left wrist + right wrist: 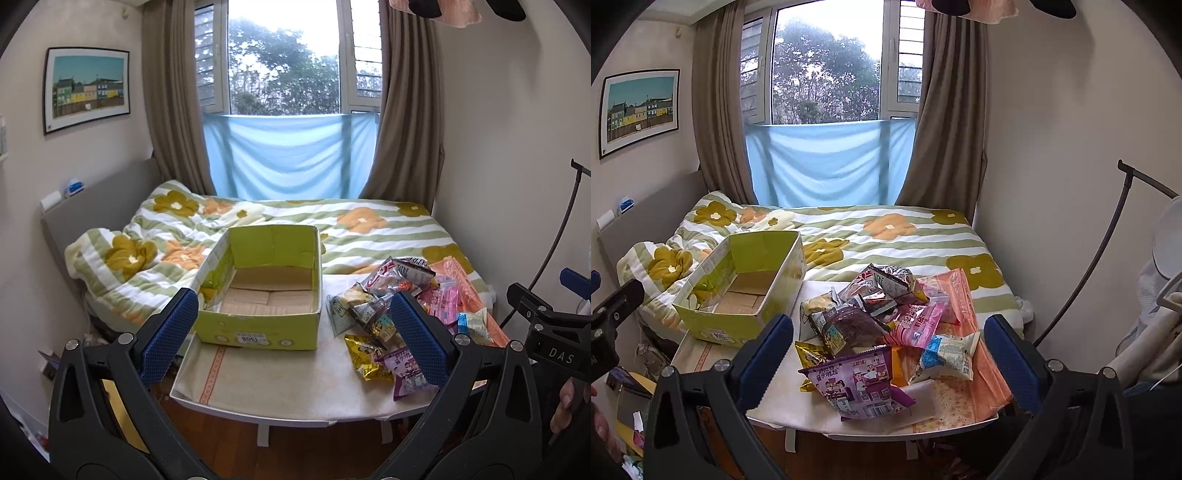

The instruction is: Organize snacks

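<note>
An empty green cardboard box [258, 328] [713, 325] stands open on the left half of a small white table [280, 387] [783, 410]. On the table's right half lies a heap of snack packets [391, 306] [875, 314], with a purple packet [860, 384] [404, 373] nearest the front edge and a blue-white one [947, 356] beside it. My left gripper [293, 336] is open in front of the table, between box and heap, holding nothing. My right gripper [890, 350] is open too, level with the heap's near side, also holding nothing.
A bed with a striped flower quilt [354, 229] [886, 236] lies right behind the table, under a curtained window. An orange cloth [960, 391] lies under the snacks. Walls close in on both sides; a curved black lamp rod [1082, 258] stands at the right.
</note>
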`<state>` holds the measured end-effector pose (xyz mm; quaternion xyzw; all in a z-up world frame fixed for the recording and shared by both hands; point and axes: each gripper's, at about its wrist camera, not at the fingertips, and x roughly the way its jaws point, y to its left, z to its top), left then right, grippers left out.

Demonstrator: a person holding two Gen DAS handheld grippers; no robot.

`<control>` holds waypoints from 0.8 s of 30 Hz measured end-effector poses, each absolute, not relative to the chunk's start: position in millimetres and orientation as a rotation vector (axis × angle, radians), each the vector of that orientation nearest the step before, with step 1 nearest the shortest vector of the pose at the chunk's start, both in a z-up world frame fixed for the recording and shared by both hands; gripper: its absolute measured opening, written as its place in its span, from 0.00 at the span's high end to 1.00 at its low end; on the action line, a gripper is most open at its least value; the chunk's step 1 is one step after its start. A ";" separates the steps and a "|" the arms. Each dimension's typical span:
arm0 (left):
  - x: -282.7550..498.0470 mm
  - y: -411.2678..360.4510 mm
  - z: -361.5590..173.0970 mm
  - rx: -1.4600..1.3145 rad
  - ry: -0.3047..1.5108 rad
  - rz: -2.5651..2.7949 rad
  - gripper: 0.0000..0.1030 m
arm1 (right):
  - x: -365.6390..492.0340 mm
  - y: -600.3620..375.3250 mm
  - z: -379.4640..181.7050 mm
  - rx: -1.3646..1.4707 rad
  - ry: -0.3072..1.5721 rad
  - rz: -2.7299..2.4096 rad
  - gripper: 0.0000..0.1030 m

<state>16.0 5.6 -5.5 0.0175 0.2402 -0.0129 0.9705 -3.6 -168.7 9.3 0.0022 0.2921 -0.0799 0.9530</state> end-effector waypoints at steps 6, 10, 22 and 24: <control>16.3 5.3 -5.6 0.038 0.488 -0.024 0.00 | -4.4 -167.6 5.6 0.009 0.603 -0.162 0.00; 17.0 4.1 -5.6 0.042 0.488 -0.021 0.00 | -4.2 -169.8 5.2 0.013 0.609 -0.161 0.00; 23.0 8.4 -12.5 0.014 0.519 -0.035 0.00 | -3.3 -171.5 3.7 0.020 0.615 -0.153 0.00; 22.9 7.5 -13.6 0.014 0.521 -0.037 0.00 | -3.0 -171.6 3.3 0.020 0.618 -0.153 0.00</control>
